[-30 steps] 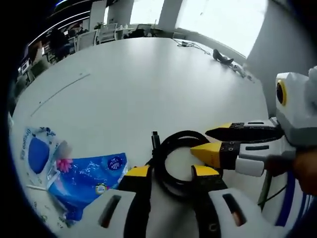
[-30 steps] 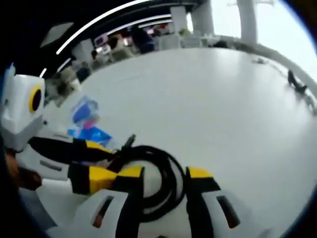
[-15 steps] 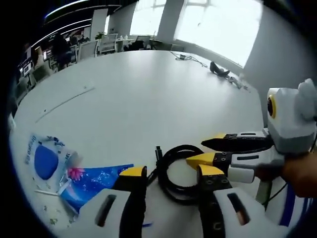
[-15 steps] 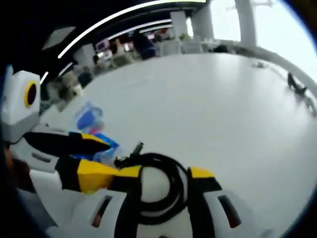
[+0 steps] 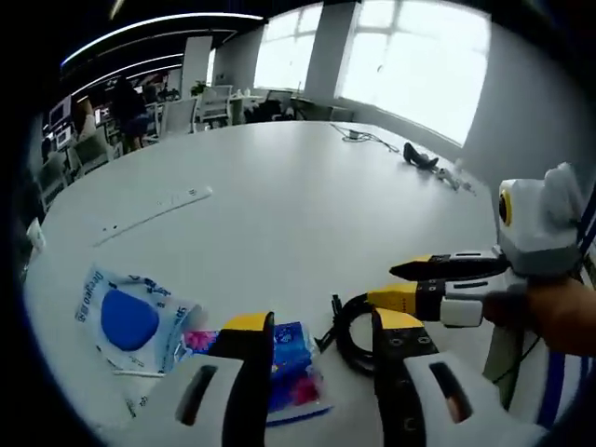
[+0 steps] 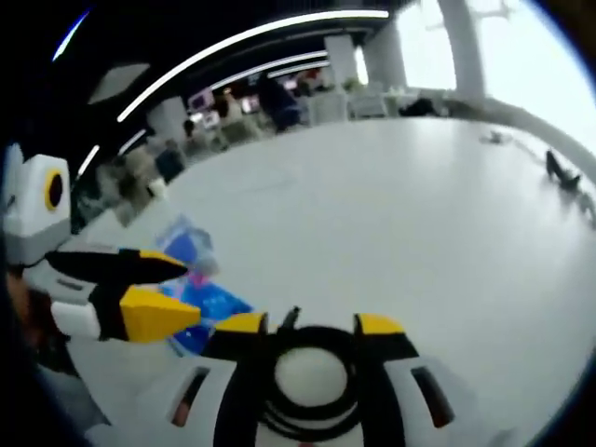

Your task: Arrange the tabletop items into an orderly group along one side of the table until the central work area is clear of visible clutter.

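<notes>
A white table [image 5: 279, 196] carries a coiled black cable [image 5: 352, 326], blue packets [image 5: 130, 318] and a white strip [image 5: 154, 212]

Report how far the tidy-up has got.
Done: much of the white table looks bare. In hand: the coiled black cable lies between the open jaws of the right tool, not visibly clamped. The left tool, open, hovers by the blue packets. Left: grouping cable, packets and the blue-and-white pouch; a strip and small items lie farther off.

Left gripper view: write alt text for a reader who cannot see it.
An open left gripper hovers over a white table, above a blue packet and beside a coiled black cable. The right gripper reaches in from the right; a blue-and-white pouch lies left.
</notes>
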